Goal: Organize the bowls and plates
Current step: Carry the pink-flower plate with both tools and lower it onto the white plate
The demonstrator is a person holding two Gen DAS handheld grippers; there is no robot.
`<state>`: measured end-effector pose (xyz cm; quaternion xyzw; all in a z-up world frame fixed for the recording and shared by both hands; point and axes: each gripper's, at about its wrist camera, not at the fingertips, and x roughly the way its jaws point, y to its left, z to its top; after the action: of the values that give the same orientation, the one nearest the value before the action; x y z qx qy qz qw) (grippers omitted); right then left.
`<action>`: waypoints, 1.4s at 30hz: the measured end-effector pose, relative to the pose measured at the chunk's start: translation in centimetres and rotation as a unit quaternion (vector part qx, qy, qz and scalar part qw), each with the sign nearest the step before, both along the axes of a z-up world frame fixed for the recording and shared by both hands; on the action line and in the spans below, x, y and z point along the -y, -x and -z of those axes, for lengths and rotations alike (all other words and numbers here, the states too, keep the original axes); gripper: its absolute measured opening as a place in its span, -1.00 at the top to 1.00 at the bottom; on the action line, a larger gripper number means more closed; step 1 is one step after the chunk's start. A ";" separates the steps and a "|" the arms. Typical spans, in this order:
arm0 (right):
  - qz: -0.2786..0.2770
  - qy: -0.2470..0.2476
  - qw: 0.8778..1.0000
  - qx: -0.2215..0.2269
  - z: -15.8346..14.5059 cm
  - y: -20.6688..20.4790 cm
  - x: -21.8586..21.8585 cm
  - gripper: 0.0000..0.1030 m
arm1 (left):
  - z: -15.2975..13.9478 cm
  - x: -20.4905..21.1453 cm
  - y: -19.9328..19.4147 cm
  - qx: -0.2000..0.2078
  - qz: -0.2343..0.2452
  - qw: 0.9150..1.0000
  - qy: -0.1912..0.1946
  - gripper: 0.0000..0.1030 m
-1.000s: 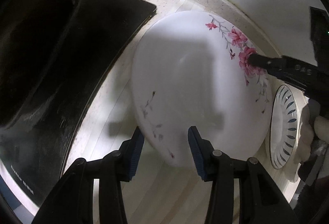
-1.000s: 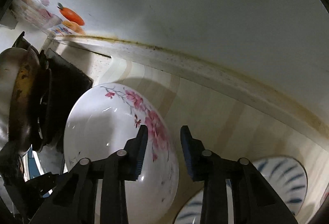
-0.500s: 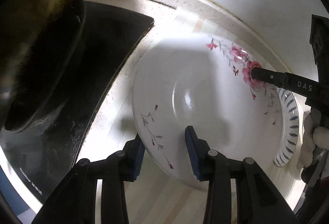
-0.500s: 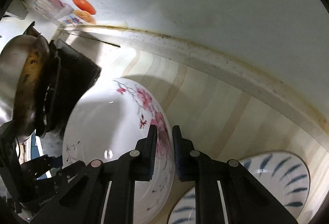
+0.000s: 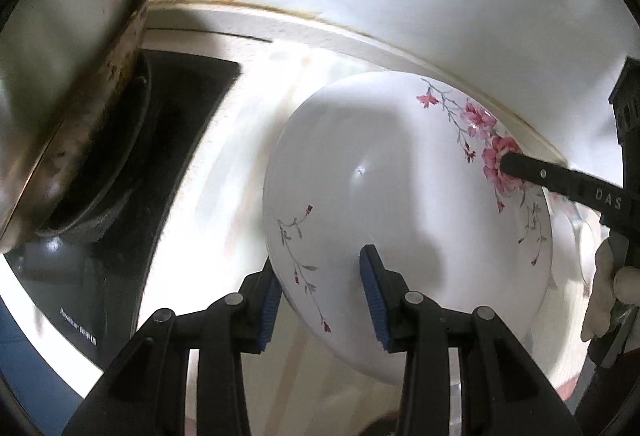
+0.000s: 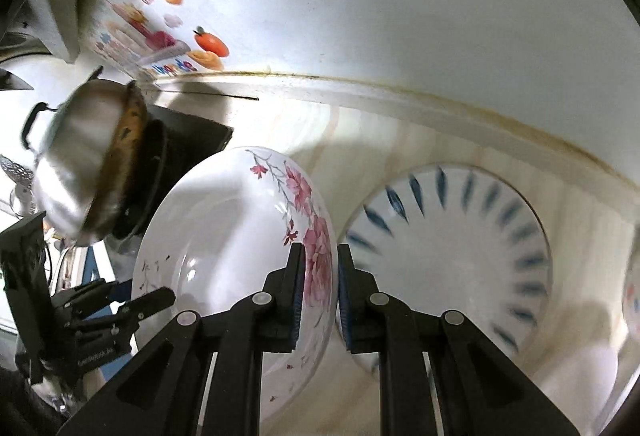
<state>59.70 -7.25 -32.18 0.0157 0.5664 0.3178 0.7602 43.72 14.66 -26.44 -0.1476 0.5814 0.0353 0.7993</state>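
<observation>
Since half a second ago the floral plate [image 6: 240,248] has been tipped up and lifted, exposing far more of the blue-leaf plate [image 6: 460,236] beside it. My right hand-held gripper [image 6: 318,300] is clenched on the floral plate's flowered rim, pads pressing both faces. My left hand-held gripper [image 5: 320,300] stands released, its fingers straddling the opposite rim with a gap on the inner side. I see the floral plate tilted above the pale surface [image 6: 400,131], the blue-leaf plate lying flat there. Off to the side sits a steel pot [image 6: 76,155] on the black stove [image 5: 168,139].
</observation>
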 end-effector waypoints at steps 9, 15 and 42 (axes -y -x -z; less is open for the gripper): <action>0.051 -0.020 0.998 -0.015 -1.4 10.8 8.9 0.67 | -1.8 4.9 4.9 -0.011 0.063 0.998 0.011 0.31; 0.088 -0.021 0.994 -0.059 2.3 17.2 13.6 0.67 | 0.0 8.8 6.7 -0.034 0.118 0.992 -0.009 0.31; 0.163 0.015 0.980 -0.116 8.8 21.8 20.0 0.67 | 6.6 15.9 7.3 -0.102 0.207 0.972 -0.043 0.31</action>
<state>37.93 -27.29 -41.03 0.1327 0.6451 0.1770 0.7314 36.39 -1.29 -33.03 0.0147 0.6756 -0.0914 0.7314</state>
